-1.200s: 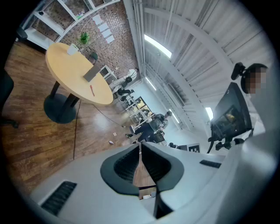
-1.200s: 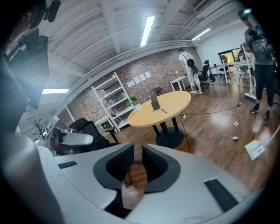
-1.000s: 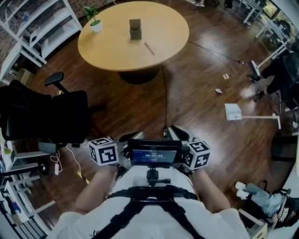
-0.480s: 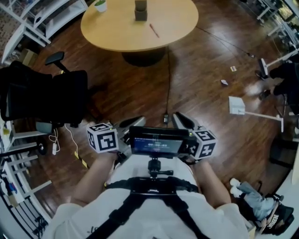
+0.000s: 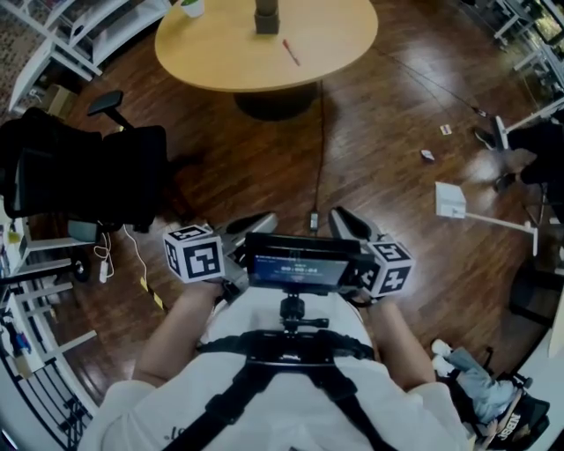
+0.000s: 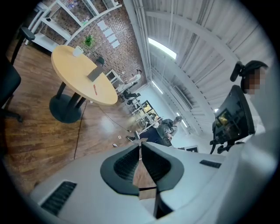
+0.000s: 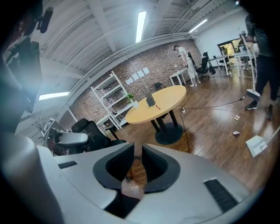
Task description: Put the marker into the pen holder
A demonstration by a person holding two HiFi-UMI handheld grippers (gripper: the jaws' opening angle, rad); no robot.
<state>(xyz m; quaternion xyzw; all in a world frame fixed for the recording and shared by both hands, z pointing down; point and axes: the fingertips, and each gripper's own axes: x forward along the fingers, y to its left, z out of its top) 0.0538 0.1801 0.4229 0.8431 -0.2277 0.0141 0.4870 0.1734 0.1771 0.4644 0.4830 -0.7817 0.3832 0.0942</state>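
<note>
1. The left gripper has its jaws clenched on nothing; the right gripper's jaws stand slightly parted and empty.
2. Both have edged forward, but the bench remains well off.
3. The red marker lies there untouched, near the pen holder.

Red marker, pale tan table, dark grey pen holder, brown wood-plank floor, black office chair.

The head view looks steeply down; both gripper views look along their jaws. All share the distant round table
</note>
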